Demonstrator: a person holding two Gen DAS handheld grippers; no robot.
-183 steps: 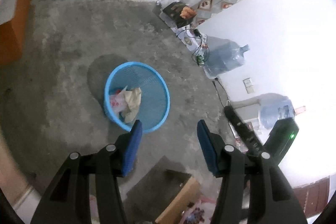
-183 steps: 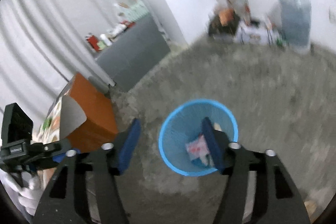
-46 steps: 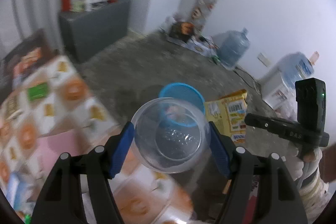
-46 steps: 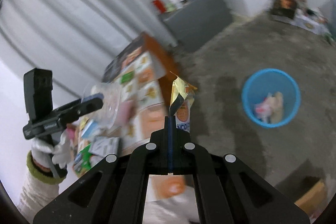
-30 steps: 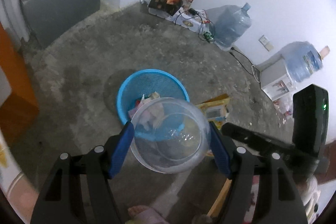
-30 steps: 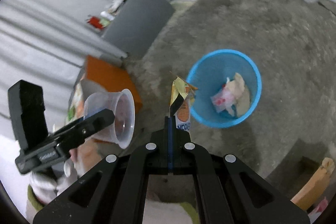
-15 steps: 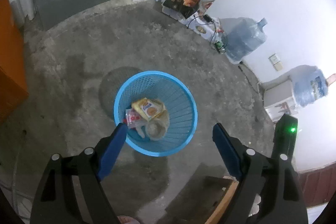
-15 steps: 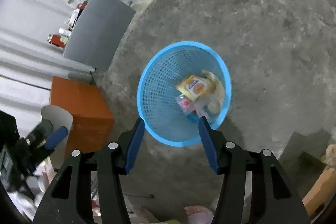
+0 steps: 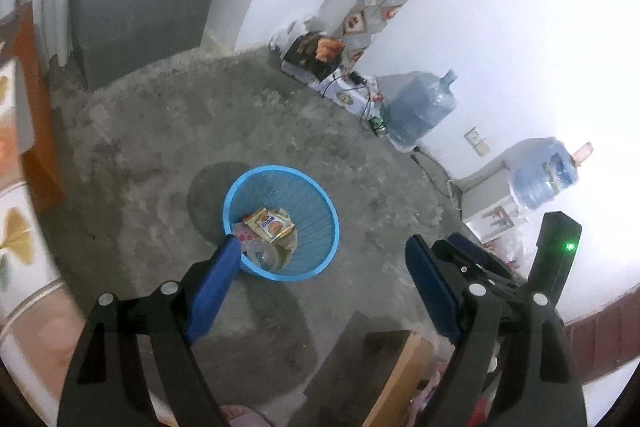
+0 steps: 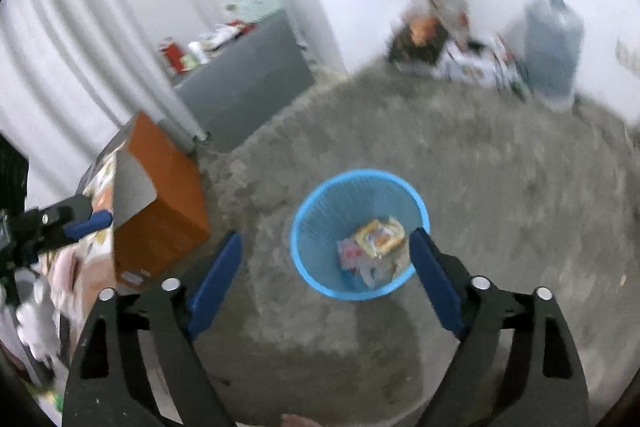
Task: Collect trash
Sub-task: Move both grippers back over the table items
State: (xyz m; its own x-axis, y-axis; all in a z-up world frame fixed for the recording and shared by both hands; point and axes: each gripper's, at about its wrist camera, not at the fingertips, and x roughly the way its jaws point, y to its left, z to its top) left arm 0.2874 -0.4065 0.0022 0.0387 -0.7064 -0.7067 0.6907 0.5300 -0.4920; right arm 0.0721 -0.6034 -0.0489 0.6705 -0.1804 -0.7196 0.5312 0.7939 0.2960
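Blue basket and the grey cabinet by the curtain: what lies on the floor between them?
Nothing: in the left wrist view only bare concrete floor runs from the blue basket to the grey cabinet.

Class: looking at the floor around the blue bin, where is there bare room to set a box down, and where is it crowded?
Bare concrete lies between the bin and the grey cabinet, and between the bin and the water jug. Crowded: the wall strip by the jug, with boxes and cables, and the bin itself, holding wrappers.
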